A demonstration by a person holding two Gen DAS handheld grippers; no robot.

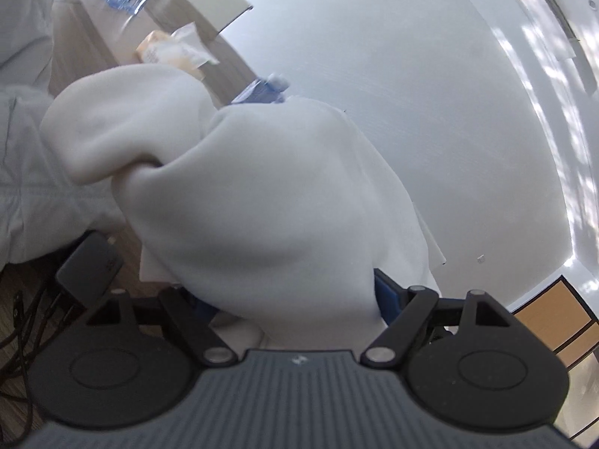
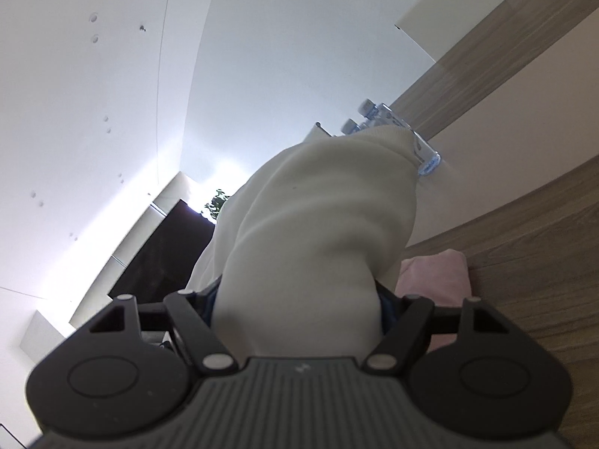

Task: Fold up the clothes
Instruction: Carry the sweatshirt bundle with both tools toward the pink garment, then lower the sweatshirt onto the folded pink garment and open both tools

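A thick white fleece garment (image 1: 239, 194) fills the middle of the left wrist view, bunched and hanging forward from my left gripper (image 1: 292, 299), which is shut on it; the blue finger pads (image 1: 385, 292) show at the cloth's edges. The same white garment (image 2: 318, 224) rises in a tall fold from my right gripper (image 2: 299, 303), which is shut on it too. Both cameras tilt upward toward the walls and ceiling. Most of each gripper's fingers is hidden by the fabric.
A pale grey-white cloth (image 1: 22, 172) lies at the left. A dark phone-like device (image 1: 90, 265) with cables sits on the wooden surface (image 1: 22, 336). A pink cloth (image 2: 438, 273) lies on the wood table (image 2: 535, 262). Water bottles (image 2: 423, 146) and tissue packs (image 1: 176, 48) stand on ledges.
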